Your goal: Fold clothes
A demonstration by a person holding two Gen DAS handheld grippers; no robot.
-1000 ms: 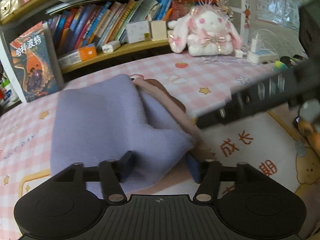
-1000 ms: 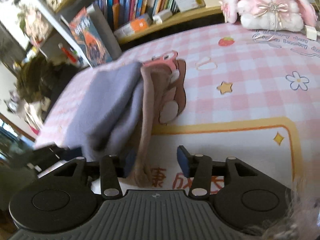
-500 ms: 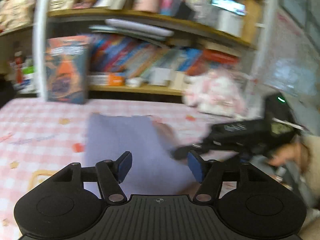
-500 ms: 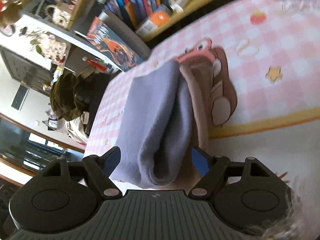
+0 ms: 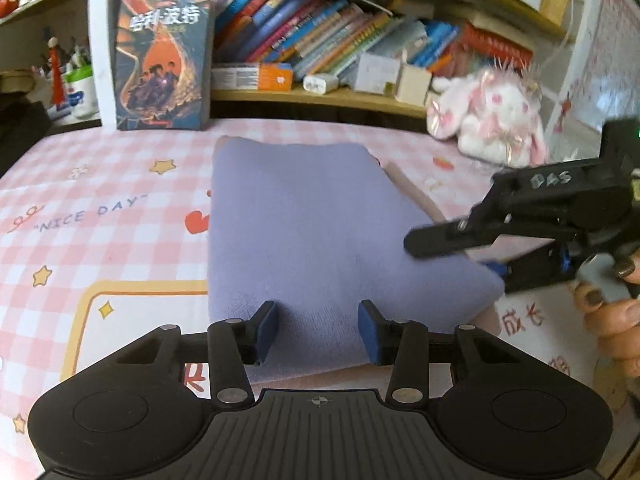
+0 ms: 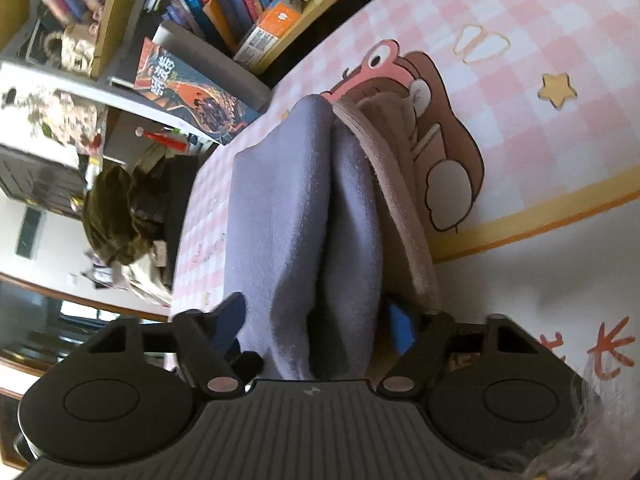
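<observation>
A folded lavender fleece garment (image 5: 316, 236) lies on the pink checked table cover, with a beige-pink layer (image 5: 412, 194) under its right edge. My left gripper (image 5: 318, 328) is open, hovering over the garment's near edge, nothing between its pads. My right gripper (image 6: 316, 326) is turned on its side at the garment's right edge. Its jaws are wide, and the stacked lavender folds (image 6: 304, 216) and beige layer (image 6: 404, 208) lie between the pads. In the left wrist view the right gripper (image 5: 496, 256) reaches in from the right over the garment's corner.
A bookshelf (image 5: 320, 52) with many books runs along the table's far edge. A boxed book (image 5: 164, 60) stands at the back left. A white and pink plush rabbit (image 5: 492, 116) sits at the back right. A hand (image 5: 612, 304) holds the right gripper.
The left gripper let go of the garment's corner, lifted and swung back over the near edge. The right gripper opened wider, rolled sideways and slid around the garment's folded edge.
</observation>
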